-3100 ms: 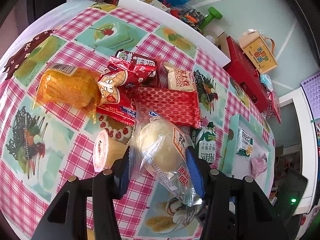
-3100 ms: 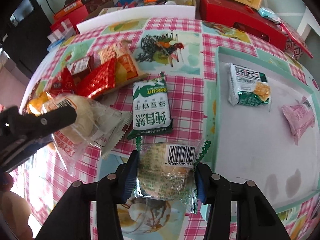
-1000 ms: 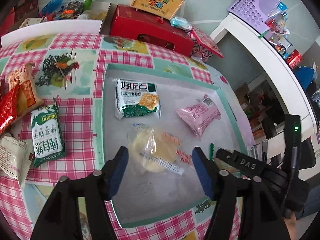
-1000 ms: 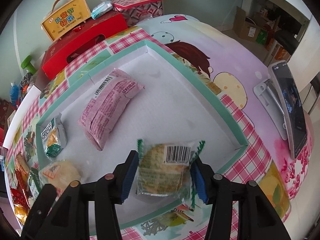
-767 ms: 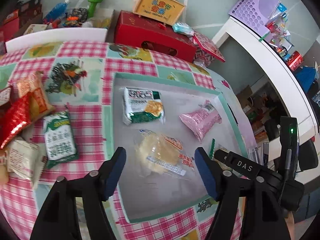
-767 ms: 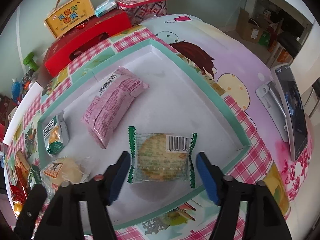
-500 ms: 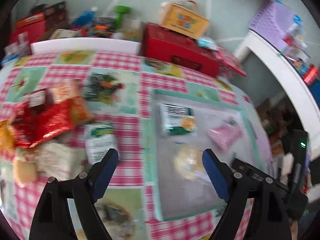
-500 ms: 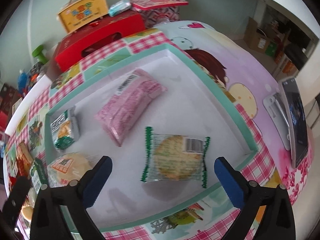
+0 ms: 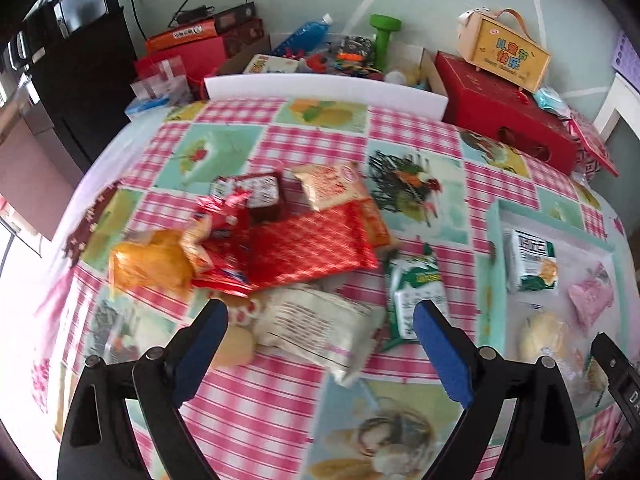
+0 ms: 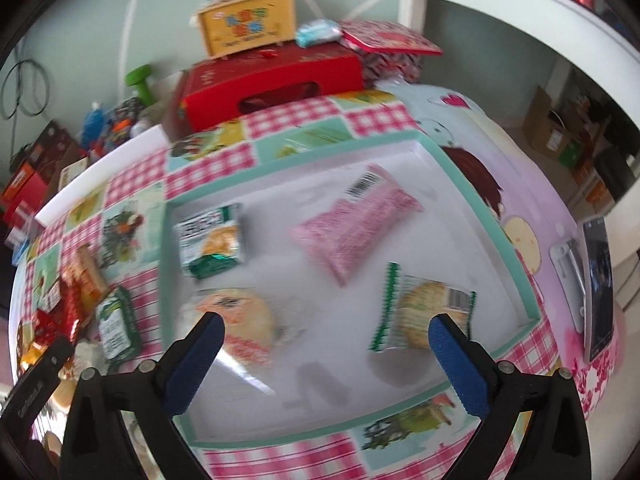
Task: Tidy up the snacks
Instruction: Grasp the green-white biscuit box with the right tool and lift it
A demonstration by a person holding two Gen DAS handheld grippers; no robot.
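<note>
A green-rimmed white tray (image 10: 472, 196) holds a green biscuit pack (image 10: 210, 240), a pink pack (image 10: 356, 222), a clear-wrapped bun (image 10: 240, 320) and a green-edged cracker pack (image 10: 424, 312). My right gripper (image 10: 326, 344) is open and empty above the tray's near side. My left gripper (image 9: 320, 332) is open and empty above a white snack pack (image 9: 316, 324) beside the pile: a red pack (image 9: 308, 252), an orange pack (image 9: 150, 262) and a green biscuit pack (image 9: 418, 296). The tray (image 9: 494, 248) is at the right in the left wrist view.
A red box (image 9: 504, 112) with a yellow carry case (image 9: 502, 52) stands behind the table. A white foam board (image 9: 324, 88) lines the far edge. A phone on a stand (image 10: 596, 284) sits right of the tray. Boxes and bottles clutter the floor behind.
Both grippers let go of their packs in the tray and opened wide. The left gripper swung left to the snack pile. The right gripper drew back and up from the tray.
</note>
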